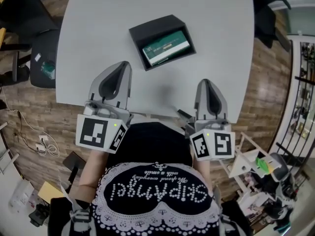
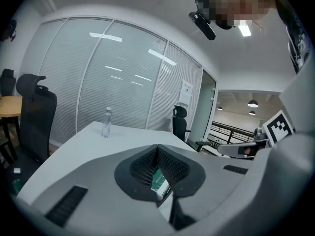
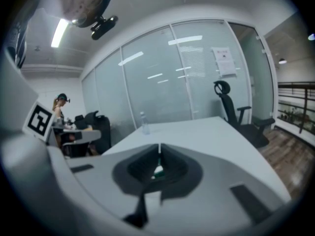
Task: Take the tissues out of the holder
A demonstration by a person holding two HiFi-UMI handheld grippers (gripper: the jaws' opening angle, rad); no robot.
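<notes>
A pale grey table (image 1: 98, 28) fills the space ahead of both grippers, standing on a wood-plank floor (image 1: 34, 102). Beyond its far edge runs a glass wall with closed blinds (image 2: 113, 77), with an office chair (image 2: 179, 123) in front of it. A clear water bottle (image 2: 106, 122) stands upright at the far side of the table, well beyond the jaw tips. Off to the left gripper's side, 1 black chair (image 1: 27, 18) sits by the table.

The black holder (image 1: 150, 27) lies flat on the table, ahead of the 2 grippers and between their lines, touching neither. Inside it rests a green pack (image 1: 166, 46), probably the tissues, though its print is too small to read.

The left gripper (image 1: 124, 65) reaches over the table's near edge, pointing forward and slightly down, its jaws clenched tip to tip with nothing in them. The right gripper (image 1: 205, 82) is parallel to it, a little further back, its jaws also drawn together on nothing, with only a hairline slit between the tips. Both marker cubes sit close against the person's body.
</notes>
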